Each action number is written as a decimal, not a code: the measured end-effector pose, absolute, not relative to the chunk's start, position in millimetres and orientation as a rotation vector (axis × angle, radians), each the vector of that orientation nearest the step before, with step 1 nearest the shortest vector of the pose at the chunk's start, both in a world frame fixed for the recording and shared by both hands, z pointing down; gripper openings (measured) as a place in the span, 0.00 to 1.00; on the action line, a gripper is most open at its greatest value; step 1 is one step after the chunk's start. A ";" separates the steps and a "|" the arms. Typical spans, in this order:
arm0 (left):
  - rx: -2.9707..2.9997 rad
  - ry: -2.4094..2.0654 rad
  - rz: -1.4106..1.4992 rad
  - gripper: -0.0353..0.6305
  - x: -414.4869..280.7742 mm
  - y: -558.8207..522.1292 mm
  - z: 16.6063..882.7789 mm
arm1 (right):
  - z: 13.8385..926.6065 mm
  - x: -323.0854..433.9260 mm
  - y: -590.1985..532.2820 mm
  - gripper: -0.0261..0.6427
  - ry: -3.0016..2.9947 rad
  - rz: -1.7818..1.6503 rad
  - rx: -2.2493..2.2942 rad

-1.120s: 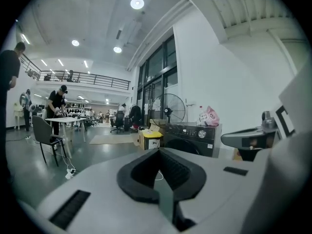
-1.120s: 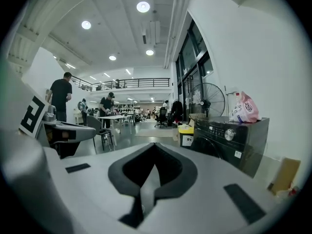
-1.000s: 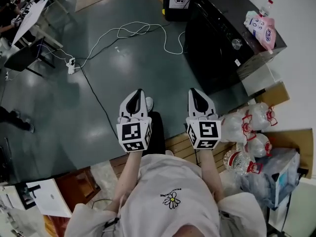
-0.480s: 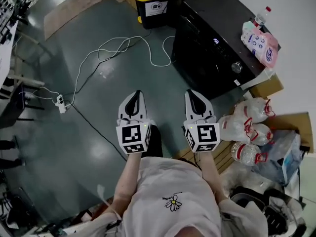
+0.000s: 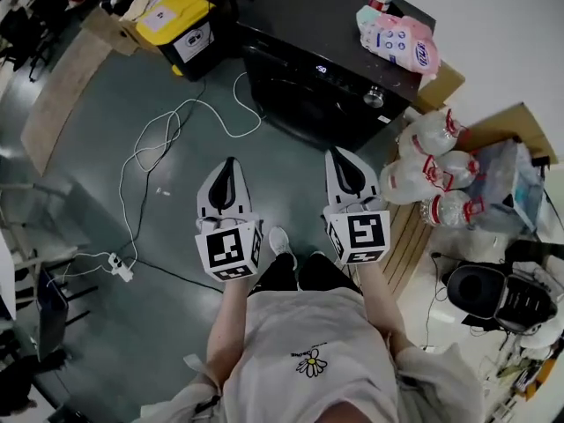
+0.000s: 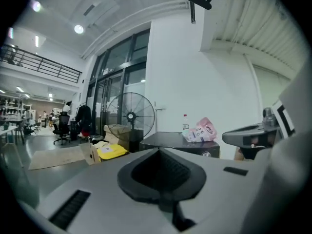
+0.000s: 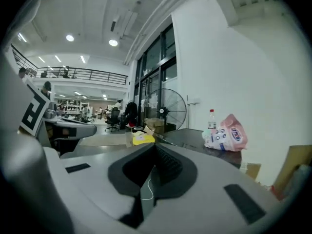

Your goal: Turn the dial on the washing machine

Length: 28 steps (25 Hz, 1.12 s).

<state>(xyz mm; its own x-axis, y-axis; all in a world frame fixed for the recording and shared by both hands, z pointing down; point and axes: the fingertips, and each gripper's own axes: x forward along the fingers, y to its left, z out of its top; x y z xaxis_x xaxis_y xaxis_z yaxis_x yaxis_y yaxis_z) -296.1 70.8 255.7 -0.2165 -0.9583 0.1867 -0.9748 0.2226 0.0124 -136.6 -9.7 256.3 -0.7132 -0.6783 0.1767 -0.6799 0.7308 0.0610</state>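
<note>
The right gripper (image 7: 156,149) holds its jaws closed tip to tip, with nothing between them. Beyond them stands the dark washing machine (image 7: 187,138). On its top lie a pink bag (image 7: 226,136) and, just behind it, an upright bottle (image 7: 211,118). A fan (image 7: 168,108) stands behind the machine, a yellow-lidded box (image 7: 143,139) to its left.

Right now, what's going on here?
A person in a white T-shirt stands facing a black washing machine, with a grey two-jaw gripper in each hand. The left gripper and the right gripper are both shut and empty, held out side by side, well short of the machine. The small silver dial on its front panel is untouched. A pink detergent bag lies on top of the machine.
</note>
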 end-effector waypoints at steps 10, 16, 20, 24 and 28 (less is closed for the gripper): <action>2.086 -2.109 0.194 0.05 -205.1 29.8 261.8 | 251.7 -36.6 -27.2 0.04 -2.610 0.041 1.418; 2.198 -2.057 0.193 0.05 -157.3 18.8 252.6 | 246.5 10.4 -26.0 0.04 -2.586 0.039 1.536; 2.279 -1.997 0.195 0.05 -130.8 1.2 255.8 | 247.6 35.6 -34.4 0.04 -2.535 0.011 1.609; 2.356 -1.914 0.193 0.05 -117.6 -16.1 258.3 | 246.8 50.3 -37.8 0.04 -2.465 0.014 1.705; 2.435 -1.810 0.196 0.05 -111.0 -43.4 259.6 | 243.5 54.9 -48.6 0.04 -2.372 0.008 1.813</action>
<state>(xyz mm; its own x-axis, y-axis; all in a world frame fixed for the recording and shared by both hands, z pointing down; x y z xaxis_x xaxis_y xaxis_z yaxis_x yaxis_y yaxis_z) -111.0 -43.4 259.6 0.2843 -0.9447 0.1634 -0.9578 -0.2875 0.0042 54.9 -48.6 243.5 -0.2549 -0.9586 0.1267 -0.9595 0.2670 0.0898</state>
